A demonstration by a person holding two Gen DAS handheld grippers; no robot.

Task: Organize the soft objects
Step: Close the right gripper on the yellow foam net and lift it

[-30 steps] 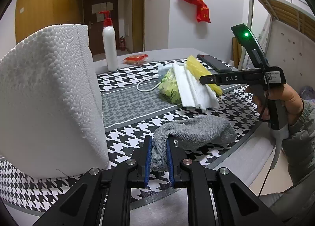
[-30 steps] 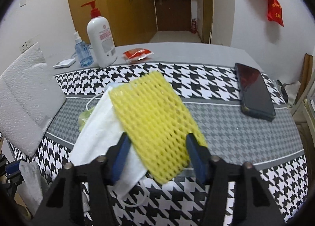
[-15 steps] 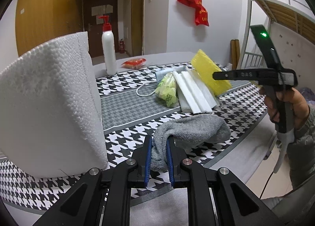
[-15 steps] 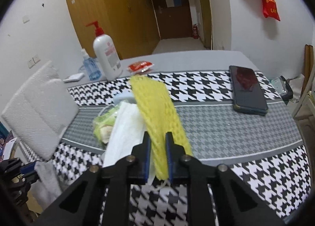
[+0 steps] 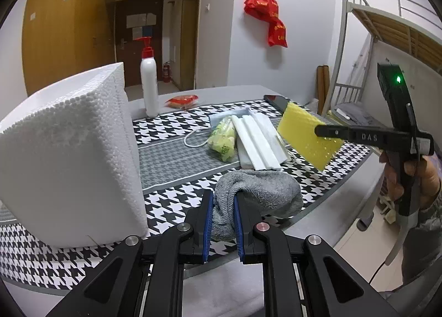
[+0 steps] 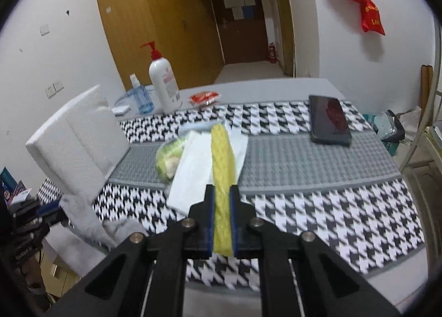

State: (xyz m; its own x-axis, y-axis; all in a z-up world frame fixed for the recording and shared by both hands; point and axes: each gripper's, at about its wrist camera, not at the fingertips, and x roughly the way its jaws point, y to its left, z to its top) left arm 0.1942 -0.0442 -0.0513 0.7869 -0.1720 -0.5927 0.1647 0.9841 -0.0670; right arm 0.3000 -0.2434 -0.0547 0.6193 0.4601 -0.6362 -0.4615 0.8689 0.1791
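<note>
My left gripper (image 5: 222, 201) is shut on a grey sock (image 5: 259, 192) that rests on the houndstooth table near its front edge. My right gripper (image 6: 222, 195) is shut on a yellow foam net (image 6: 222, 156) and holds it edge-on above the table; it also shows in the left wrist view (image 5: 306, 137), lifted to the right of the pile. A pile of white foam sheets (image 5: 257, 140), a green net bag (image 5: 222, 138) and a blue face mask (image 5: 221, 118) lies mid-table.
A big white styrofoam block (image 5: 69, 156) stands at the left, close to my left gripper. A pump bottle (image 5: 149, 87), a red packet (image 5: 182, 100) and a phone (image 6: 328, 119) lie farther back. A small blue bottle (image 6: 139, 96) stands by the pump bottle.
My right gripper closed on the yellow foam net, then lifted it off the pile and pulled it right, toward the table's near edge. My left gripper kept hold of the sock.
</note>
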